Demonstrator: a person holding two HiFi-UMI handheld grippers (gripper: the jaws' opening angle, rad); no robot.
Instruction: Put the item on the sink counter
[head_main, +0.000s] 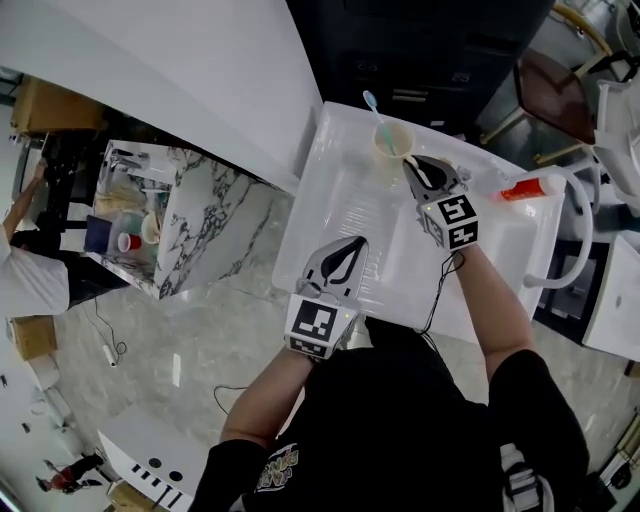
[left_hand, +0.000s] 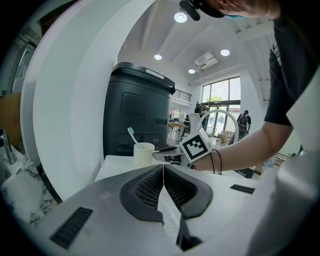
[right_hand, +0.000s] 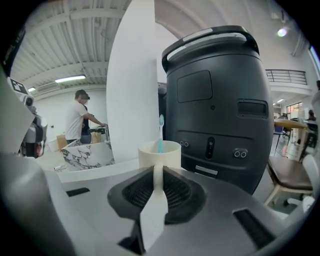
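A cream cup (head_main: 393, 140) with a teal toothbrush (head_main: 372, 103) stands at the far end of the white sink counter (head_main: 330, 180). My right gripper (head_main: 415, 165) sits just in front of the cup, shut on a flat white strip-like item (right_hand: 154, 210) whose tip points at the cup (right_hand: 159, 152). I cannot tell what the item is. My left gripper (head_main: 345, 250) hovers over the counter's near part, shut with nothing between its pads (left_hand: 163, 175). The left gripper view shows the cup (left_hand: 143, 154) and the right gripper's marker cube (left_hand: 195, 145) ahead.
A red and white tube (head_main: 530, 187) lies at the counter's right, beside a curved white faucet (head_main: 580, 230). A black appliance (right_hand: 215, 100) stands behind the cup. To the left are a white column and a marble counter (head_main: 190, 220), with a person (right_hand: 80, 120) nearby.
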